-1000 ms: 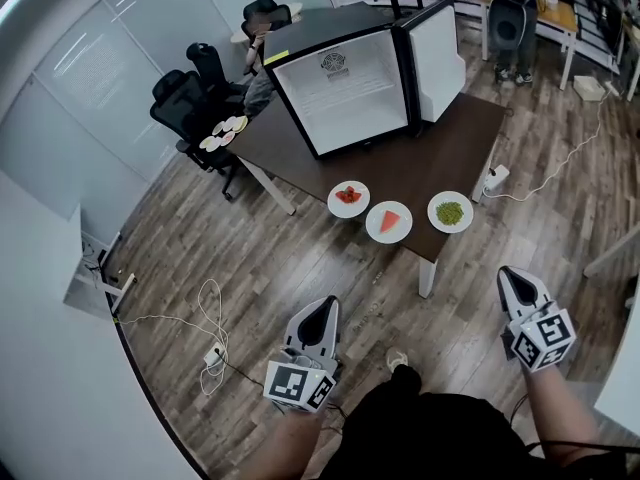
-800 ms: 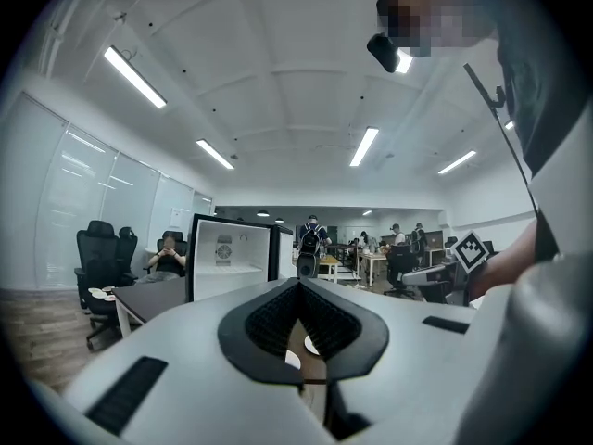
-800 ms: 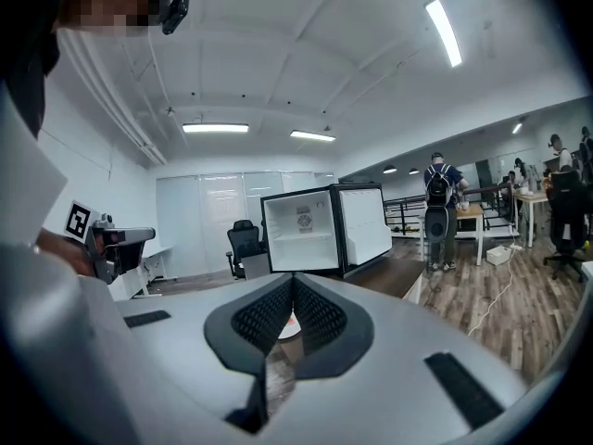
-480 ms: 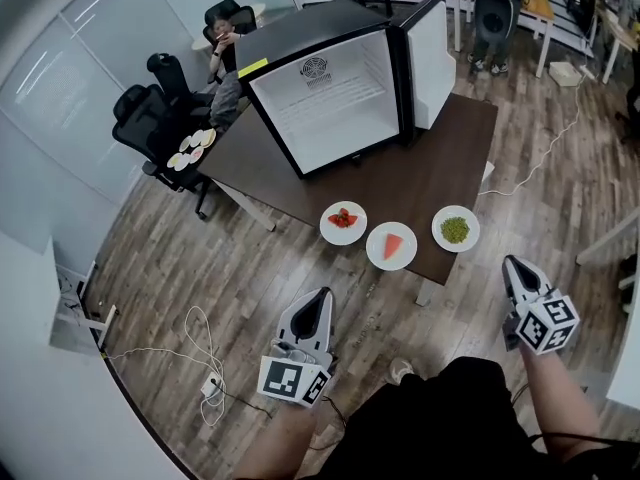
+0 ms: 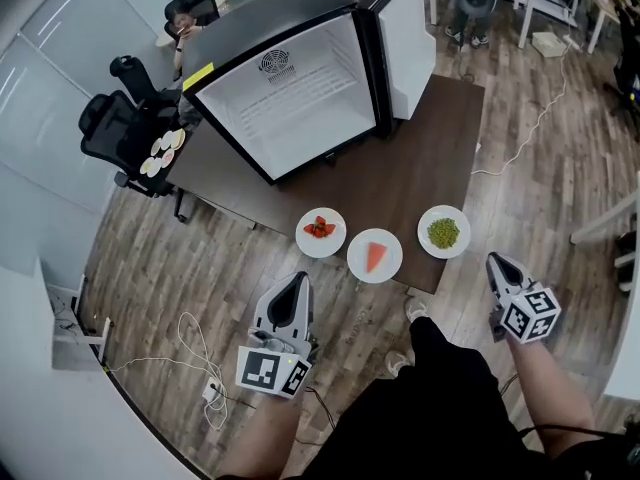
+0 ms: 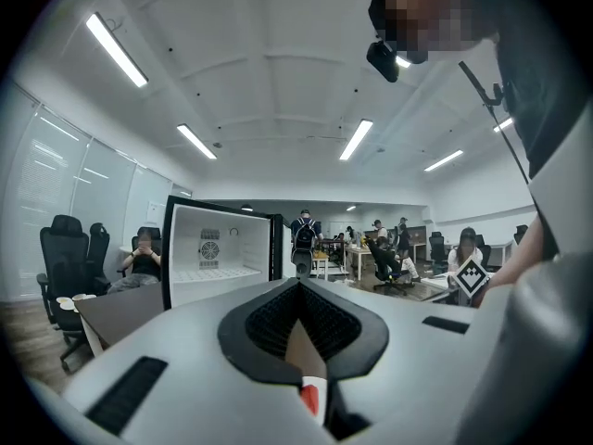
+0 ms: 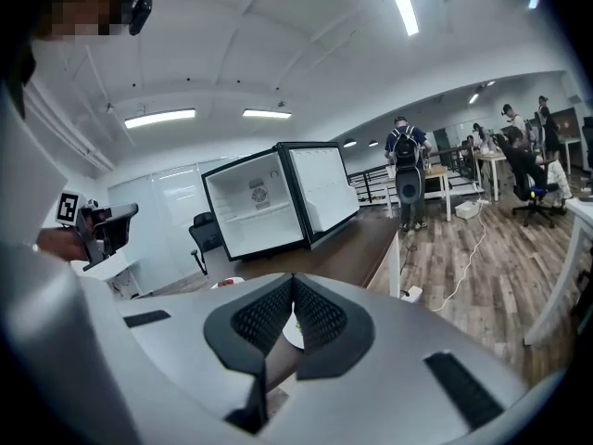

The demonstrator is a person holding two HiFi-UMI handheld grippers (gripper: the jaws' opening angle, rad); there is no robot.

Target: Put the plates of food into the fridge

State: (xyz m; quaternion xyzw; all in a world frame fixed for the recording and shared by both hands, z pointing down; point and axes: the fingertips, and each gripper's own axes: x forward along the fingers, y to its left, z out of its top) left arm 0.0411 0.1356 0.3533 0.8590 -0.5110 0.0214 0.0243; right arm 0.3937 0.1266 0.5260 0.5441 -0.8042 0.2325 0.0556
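Red fruit plate, watermelon plate, green peas plate, side by side, black fridge behind, door open

fridge door: top cut by the frame edge;
small dishes, far left: contents too small to tell;
green food: kind unclear;
left gripper view: plates hidden behind jaws, only a red sliver shows;
right gripper view: plate mostly behind jaws

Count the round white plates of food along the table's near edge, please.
3: plate of red pieces at left, plate with a red wedge in the middle, plate of green food at right. None look hidden.
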